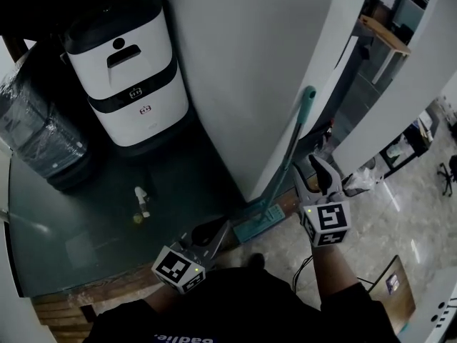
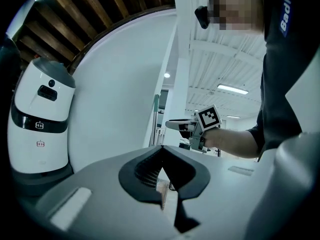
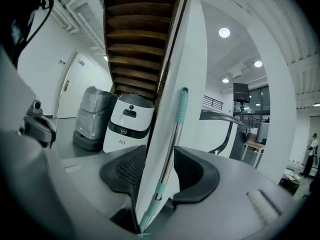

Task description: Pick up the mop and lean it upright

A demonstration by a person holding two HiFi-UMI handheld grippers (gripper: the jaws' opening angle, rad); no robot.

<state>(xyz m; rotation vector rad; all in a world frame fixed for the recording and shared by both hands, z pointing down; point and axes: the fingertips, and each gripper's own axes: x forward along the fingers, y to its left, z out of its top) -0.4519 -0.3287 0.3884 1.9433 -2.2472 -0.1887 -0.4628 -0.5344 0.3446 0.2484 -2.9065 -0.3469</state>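
Likely light and stiff, the mop (image 1: 289, 148) suits a mid-pole hold; right gripper (image 1: 305, 168) gapes unclamped beside it, left gripper (image 1: 223, 227) closed, empty.

White curved wall (image 1: 243, 63), glossy tiled floor (image 1: 410, 216)

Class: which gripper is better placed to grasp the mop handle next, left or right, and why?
Right. The right gripper is beside the handle, jaws open, and its view shows the handle lined up between them. The left gripper is lower, near the mop head, off the handle.
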